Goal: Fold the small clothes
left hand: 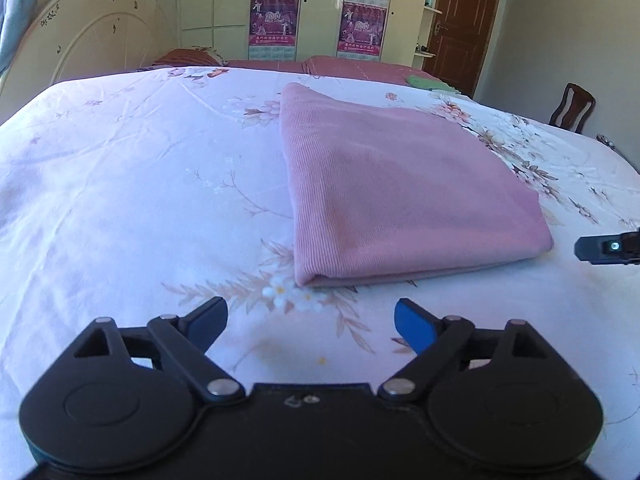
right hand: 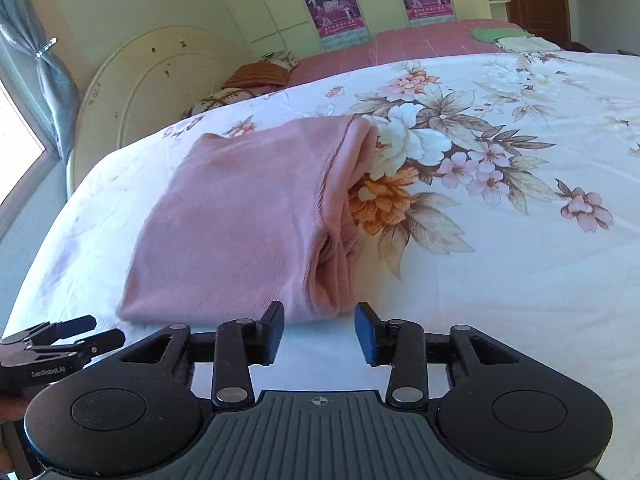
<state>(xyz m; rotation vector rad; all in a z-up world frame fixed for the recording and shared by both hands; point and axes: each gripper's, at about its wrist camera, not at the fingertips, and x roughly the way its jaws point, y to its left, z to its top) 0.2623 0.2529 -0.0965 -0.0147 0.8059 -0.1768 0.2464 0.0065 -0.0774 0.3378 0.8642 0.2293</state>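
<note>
A pink knitted garment (left hand: 400, 188) lies folded into a flat rectangle on the white floral bedsheet (left hand: 120, 184). My left gripper (left hand: 311, 316) is open and empty, just short of the garment's near folded edge. In the right wrist view the same garment (right hand: 240, 224) lies with its layered open edges to the right. My right gripper (right hand: 320, 332) is open and empty, right at the garment's near corner. The right gripper's tip shows at the right edge of the left wrist view (left hand: 600, 249). The left gripper shows at the lower left of the right wrist view (right hand: 60, 340).
A white round headboard (right hand: 152, 80) stands at the bed's far left end. Pillows (right hand: 248, 80) and a pink cover (right hand: 400, 44) lie behind the sheet. A green cloth (right hand: 500, 34) rests far back. A wooden chair (left hand: 572, 108) stands beside the bed on the right.
</note>
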